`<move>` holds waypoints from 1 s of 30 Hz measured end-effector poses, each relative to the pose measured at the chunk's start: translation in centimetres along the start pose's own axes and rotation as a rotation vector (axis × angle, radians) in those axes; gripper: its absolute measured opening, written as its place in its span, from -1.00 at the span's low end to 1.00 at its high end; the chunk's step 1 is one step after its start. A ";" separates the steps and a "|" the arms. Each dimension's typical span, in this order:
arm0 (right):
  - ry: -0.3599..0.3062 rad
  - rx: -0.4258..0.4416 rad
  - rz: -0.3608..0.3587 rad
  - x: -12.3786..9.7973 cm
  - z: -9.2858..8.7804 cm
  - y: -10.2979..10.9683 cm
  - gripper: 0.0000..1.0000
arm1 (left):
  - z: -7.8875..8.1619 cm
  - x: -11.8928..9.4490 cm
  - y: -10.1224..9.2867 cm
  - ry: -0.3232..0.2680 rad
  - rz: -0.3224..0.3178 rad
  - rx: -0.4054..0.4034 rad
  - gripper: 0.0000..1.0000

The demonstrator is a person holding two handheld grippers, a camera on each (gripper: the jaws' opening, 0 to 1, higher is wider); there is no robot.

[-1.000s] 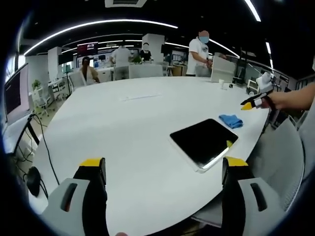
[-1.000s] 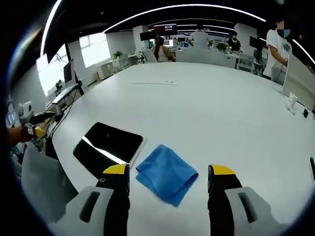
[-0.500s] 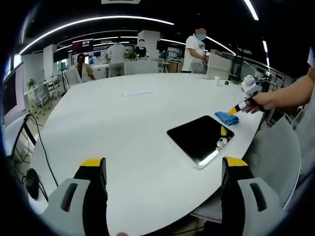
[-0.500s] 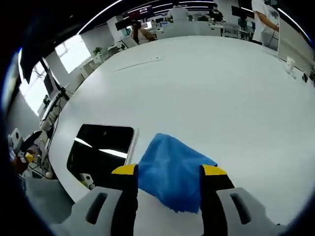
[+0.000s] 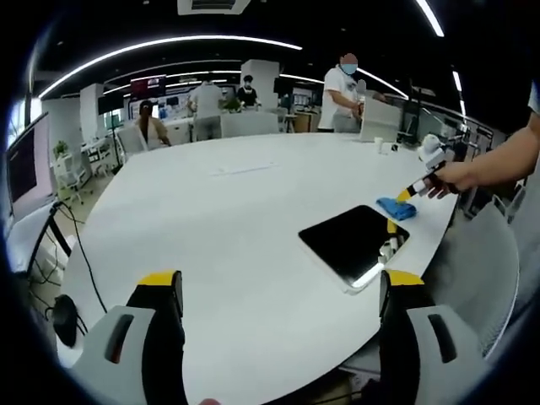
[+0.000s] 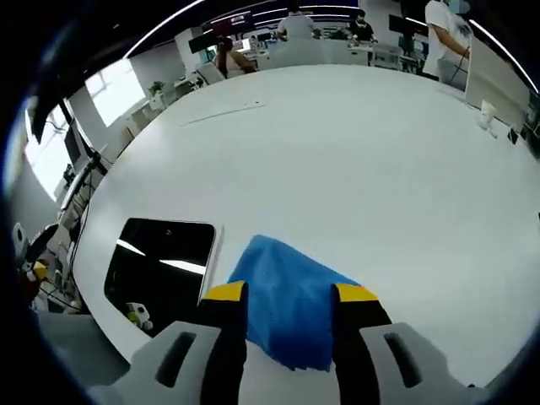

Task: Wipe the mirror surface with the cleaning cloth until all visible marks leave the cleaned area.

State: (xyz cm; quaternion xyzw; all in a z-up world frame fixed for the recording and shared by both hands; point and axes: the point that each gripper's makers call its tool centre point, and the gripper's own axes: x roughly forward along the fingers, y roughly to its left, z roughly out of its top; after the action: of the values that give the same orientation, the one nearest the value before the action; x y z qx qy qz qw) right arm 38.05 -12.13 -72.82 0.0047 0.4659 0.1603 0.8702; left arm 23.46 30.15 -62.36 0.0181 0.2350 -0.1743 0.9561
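Observation:
The dark mirror (image 5: 354, 243) lies flat near the edge of the white table (image 5: 211, 211), with the blue cleaning cloth (image 5: 396, 208) just beyond it. My left gripper (image 5: 282, 280) hangs open above the table, well short of the mirror, with nothing between its jaws. A hand holds my right gripper (image 5: 409, 192) down at the cloth. In the right gripper view, the right gripper (image 6: 291, 294) stands open with its jaws on either side of the cloth (image 6: 287, 270). The mirror (image 6: 160, 266) lies to its left. Reflected light streaks cross the glass; I cannot make out marks.
Several people (image 5: 342, 93) stand and sit at desks beyond the table's far side. A grey chair (image 5: 472, 253) stands by the table edge near the mirror. Monitors and cables (image 5: 29, 177) are on the left. Small items (image 6: 487, 110) sit on the far right of the table.
The right gripper has come down over the cloth and its jaws have drawn closer together around it. The left gripper's view has shifted only slightly; its jaws stay open.

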 end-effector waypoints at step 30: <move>0.065 0.061 -0.038 0.6 0.5 1.2 -0.90 | 0.3 -0.1 0.6 -0.011 0.004 -0.023 0.92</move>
State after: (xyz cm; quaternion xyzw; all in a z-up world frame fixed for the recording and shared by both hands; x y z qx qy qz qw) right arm 38.44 -10.75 -72.78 0.0172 0.4985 0.1294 0.8570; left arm 23.70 30.73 -62.04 0.0064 0.2317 -0.1698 0.9578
